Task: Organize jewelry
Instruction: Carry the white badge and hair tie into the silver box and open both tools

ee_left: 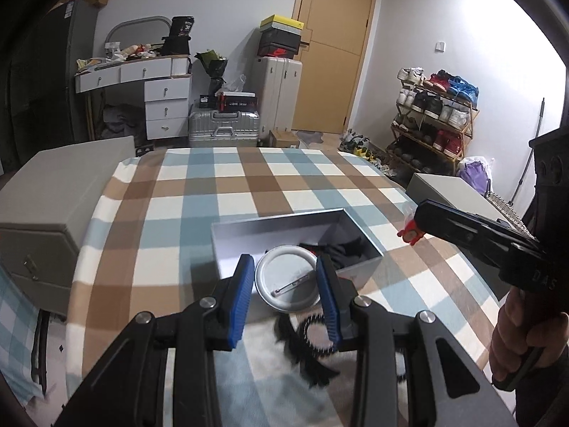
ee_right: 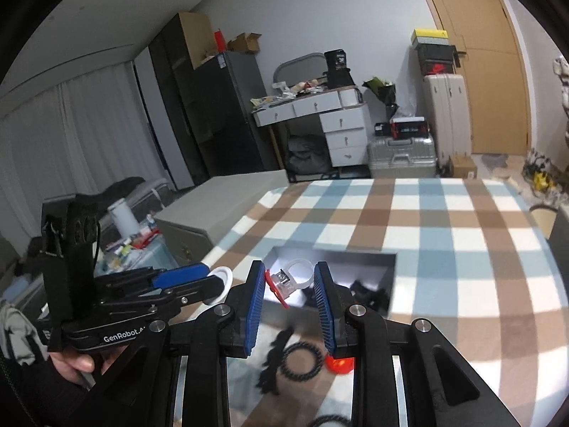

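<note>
A grey open box (ee_left: pixel 284 229) sits on the checked tablecloth; it also shows in the right wrist view (ee_right: pixel 389 270). My left gripper (ee_left: pixel 286 293) is shut on a round silver pin badge (ee_left: pixel 284 279), held over the box's near edge. My right gripper (ee_right: pixel 290 299) is shut on a clear plastic ring with a red top (ee_right: pixel 290 277), held above the box; it shows from the side in the left wrist view (ee_left: pixel 410 231). A black spiky hair tie (ee_left: pixel 313 338) lies on the cloth below my left gripper and appears in the right wrist view (ee_right: pixel 298 361). Black items (ee_left: pixel 341 249) lie inside the box.
A small red object (ee_right: pixel 339 364) lies on the cloth by the hair tie. A grey cabinet (ee_left: pixel 53 206) stands left of the table and another grey box (ee_left: pixel 451 192) to the right. Suitcases, a dresser and a shoe rack line the far wall.
</note>
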`<action>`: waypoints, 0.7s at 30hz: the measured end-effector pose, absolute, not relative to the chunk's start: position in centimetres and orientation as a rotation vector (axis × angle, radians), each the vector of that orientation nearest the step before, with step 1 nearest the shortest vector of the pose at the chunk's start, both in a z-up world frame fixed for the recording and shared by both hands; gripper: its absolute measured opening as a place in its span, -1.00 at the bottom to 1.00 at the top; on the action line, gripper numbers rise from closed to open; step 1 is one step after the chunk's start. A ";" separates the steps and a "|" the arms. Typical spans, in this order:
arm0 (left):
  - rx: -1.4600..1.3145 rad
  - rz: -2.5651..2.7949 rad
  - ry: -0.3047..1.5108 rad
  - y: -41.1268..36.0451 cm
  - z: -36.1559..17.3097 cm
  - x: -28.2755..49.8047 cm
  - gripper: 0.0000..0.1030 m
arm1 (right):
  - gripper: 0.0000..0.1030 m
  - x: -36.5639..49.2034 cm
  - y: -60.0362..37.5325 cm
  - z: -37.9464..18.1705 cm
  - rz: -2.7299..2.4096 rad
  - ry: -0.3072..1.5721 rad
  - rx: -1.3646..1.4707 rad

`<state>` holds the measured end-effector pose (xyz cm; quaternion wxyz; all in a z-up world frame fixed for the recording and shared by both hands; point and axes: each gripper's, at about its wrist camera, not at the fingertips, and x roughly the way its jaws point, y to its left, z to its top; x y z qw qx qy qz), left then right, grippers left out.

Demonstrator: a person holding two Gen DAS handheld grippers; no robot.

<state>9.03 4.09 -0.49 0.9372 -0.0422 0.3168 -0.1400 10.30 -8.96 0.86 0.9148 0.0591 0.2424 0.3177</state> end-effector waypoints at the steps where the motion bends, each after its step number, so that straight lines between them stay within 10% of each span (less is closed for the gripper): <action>1: -0.089 -0.295 0.651 3.9 -0.5 9.7 -0.42 | -0.47 10.7 -9.1 0.9 0.661 0.495 0.131; 21: -0.085 -0.355 0.800 0.2 -3.7 16.2 -0.42 | -0.47 20.0 -9.9 -3.8 0.623 0.650 0.170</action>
